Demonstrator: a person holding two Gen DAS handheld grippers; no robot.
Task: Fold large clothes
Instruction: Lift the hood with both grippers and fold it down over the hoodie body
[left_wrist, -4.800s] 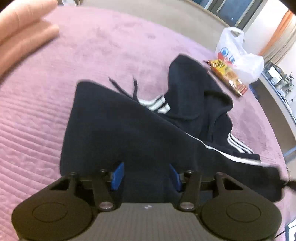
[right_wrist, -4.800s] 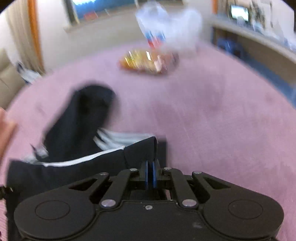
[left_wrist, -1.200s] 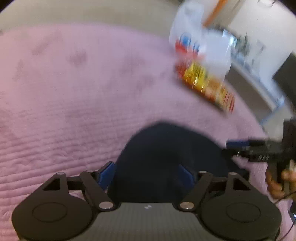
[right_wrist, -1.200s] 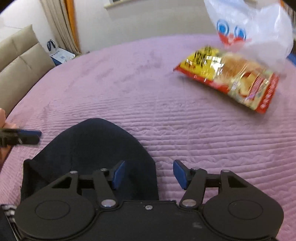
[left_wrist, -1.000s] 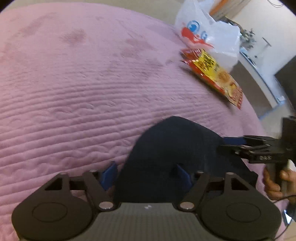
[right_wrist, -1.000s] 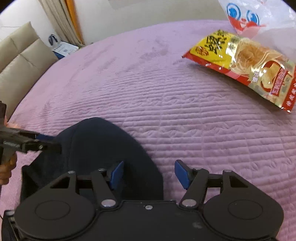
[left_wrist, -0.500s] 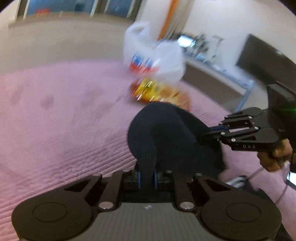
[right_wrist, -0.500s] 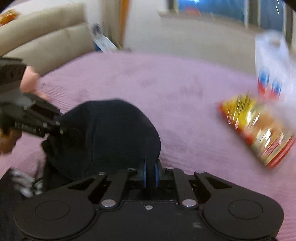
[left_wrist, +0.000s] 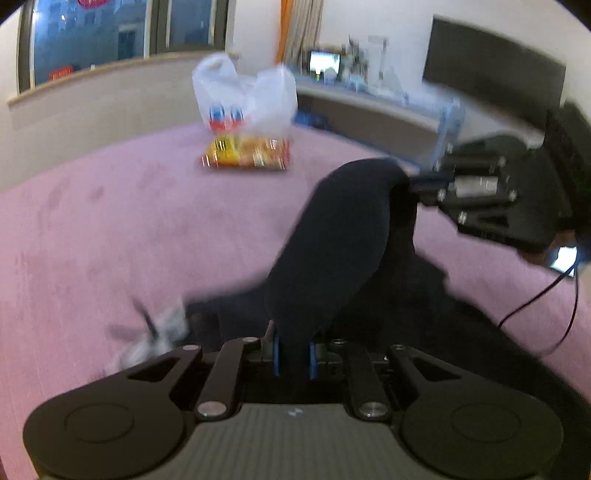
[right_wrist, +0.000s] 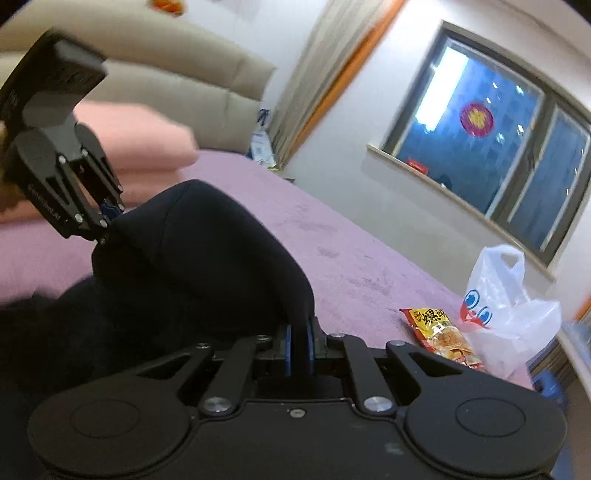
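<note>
- Behind, a white plastic bag (left_wrist: 245, 98) with cartoon eyes is being seen on the pink bedspread (left_wrist: 110, 229), with a yellow-and-red snack packet (left_wrist: 245, 155) lying just in front of it and touching it.
- Folded pink bedding (right_wrist: 140, 147) is being shown beside a beige headboard (right_wrist: 177, 77), and a dark window (right_wrist: 487, 147) is set in the far wall.
- Nothing is being placed between either gripper and the cloth.
- A dark hooded garment (left_wrist: 332, 251) is being held up off the bedspread by its hood, the rest trailing down onto the bed below; white-striped trim (left_wrist: 162, 328) is being blurred at the left.
- The hood is being stretched between the two grippers, one edge at each.
- The left gripper (left_wrist: 293, 354) is being kept clamped on one hood edge, its blue pads pressed against the fabric.
- The right gripper (right_wrist: 299, 347) is being kept clamped on the opposite edge likewise.
</note>
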